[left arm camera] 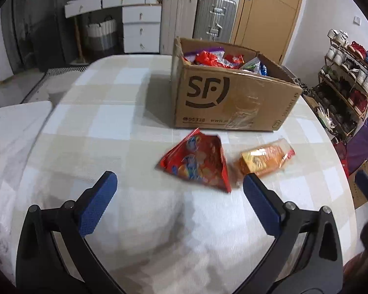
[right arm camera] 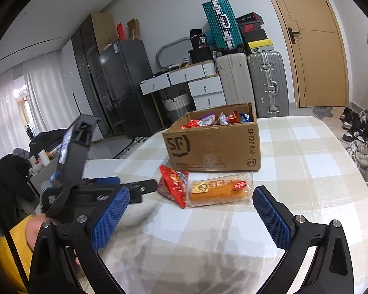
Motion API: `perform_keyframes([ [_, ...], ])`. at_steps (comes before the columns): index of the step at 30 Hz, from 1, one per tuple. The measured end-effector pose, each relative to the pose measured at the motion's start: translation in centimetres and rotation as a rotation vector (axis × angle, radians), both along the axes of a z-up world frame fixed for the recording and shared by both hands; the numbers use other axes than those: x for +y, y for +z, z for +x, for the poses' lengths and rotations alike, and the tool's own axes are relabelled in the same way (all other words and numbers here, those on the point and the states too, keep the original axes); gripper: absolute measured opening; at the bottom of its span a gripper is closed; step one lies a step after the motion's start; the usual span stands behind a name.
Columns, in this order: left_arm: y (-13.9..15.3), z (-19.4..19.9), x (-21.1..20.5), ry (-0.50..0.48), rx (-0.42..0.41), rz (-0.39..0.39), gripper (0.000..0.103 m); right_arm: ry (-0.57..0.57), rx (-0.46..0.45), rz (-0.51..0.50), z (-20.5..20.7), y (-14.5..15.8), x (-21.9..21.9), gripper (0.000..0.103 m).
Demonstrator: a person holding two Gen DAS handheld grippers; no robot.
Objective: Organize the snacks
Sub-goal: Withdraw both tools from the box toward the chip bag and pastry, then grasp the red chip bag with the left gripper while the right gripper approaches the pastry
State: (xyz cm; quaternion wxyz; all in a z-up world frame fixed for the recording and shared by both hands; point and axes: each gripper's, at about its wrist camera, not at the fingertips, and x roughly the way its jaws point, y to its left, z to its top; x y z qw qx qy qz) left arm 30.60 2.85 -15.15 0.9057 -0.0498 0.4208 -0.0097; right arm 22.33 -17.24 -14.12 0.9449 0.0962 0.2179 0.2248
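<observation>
A cardboard SF box (left arm camera: 233, 98) full of snack packets stands on the checked tablecloth; it also shows in the right wrist view (right arm camera: 212, 147). In front of it lie a red snack bag (left arm camera: 198, 161) and an orange wrapped cake packet (left arm camera: 265, 159), side by side. In the right wrist view the red bag (right arm camera: 174, 183) lies left of the orange packet (right arm camera: 218, 189). My left gripper (left arm camera: 179, 186) is open and empty, just short of the red bag. My right gripper (right arm camera: 191, 201) is open and empty, just short of the orange packet.
The left gripper's body (right arm camera: 71, 171) shows at the left of the right wrist view. Suitcases (right arm camera: 265, 80), white drawers (left arm camera: 141, 24) and a door (right arm camera: 316, 49) stand behind the table. A shoe rack (left arm camera: 348, 78) stands at the right. The table edge curves at both sides.
</observation>
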Motion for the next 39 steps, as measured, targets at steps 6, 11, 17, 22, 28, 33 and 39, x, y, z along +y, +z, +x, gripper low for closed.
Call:
perform_keyframes([
  [6,-2.7,5.2,-0.7,-0.007,0.056,0.011,0.103,-0.018,0.029,-0.007,3.4,-0.4,-0.4,0.102],
  [11,-4.9,7.8,-0.2,-0.006,0.095,-0.026,0.094,-0.037,0.089,-0.011,7.0,-1.0,-0.5,0.102],
  [17,-5.9,9.3,0.9,-0.037,0.094,-0.124,0.066,-0.011,0.192,-0.033,10.3,-2.9,0.5,0.102],
  [22,-6.3,9.7,1.8,-0.046,0.075,-0.151,0.059,0.018,0.279,-0.098,12.8,-5.2,2.1,0.102],
  [28,-5.9,9.6,3.2,-0.029,0.069,-0.174,0.058,0.004,0.314,-0.154,14.5,-6.5,3.4,0.102],
  [33,-4.8,9.1,4.9,-0.022,0.045,-0.195,0.058,0.0,0.343,-0.204,15.4,-7.4,4.5,0.102],
  [39,-3.7,6.2,5.8,-0.019,0.017,-0.213,0.058,0.003,0.359,-0.239,16.8,-7.7,5.9,0.102],
])
